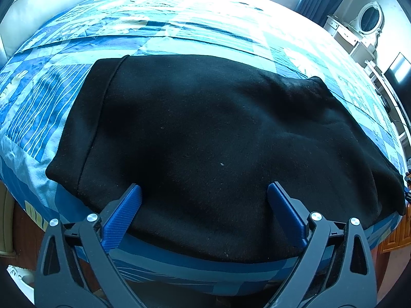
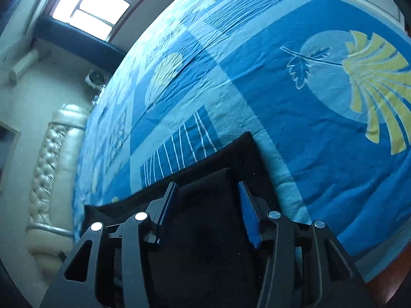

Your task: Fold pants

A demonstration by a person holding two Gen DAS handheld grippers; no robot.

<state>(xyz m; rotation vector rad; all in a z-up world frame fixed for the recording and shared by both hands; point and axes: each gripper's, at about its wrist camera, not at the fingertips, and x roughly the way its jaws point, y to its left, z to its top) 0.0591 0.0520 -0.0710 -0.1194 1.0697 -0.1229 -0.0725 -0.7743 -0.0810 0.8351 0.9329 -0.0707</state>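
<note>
The black pants (image 1: pixel 205 141) lie folded in a broad pad near the front edge of the bed, with a hemmed band along their left side. My left gripper (image 1: pixel 204 192) is open, its blue fingers (image 1: pixel 128 213) spread wide over the near edge of the pants, gripping nothing. In the right wrist view a corner of the black pants (image 2: pixel 231 159) lies on the bedspread. My right gripper (image 2: pixel 208 192) is open above that black cloth, which fills the space between the fingers. I cannot tell whether the fingers touch the cloth.
A blue patterned bedspread (image 1: pixel 179 30) covers the bed and also shows in the right wrist view (image 2: pixel 295 102). A padded headboard (image 2: pixel 48 169) stands at the left, a window (image 2: pixel 97 2) above it. A white dresser with an oval mirror (image 1: pixel 370 20) stands at the right.
</note>
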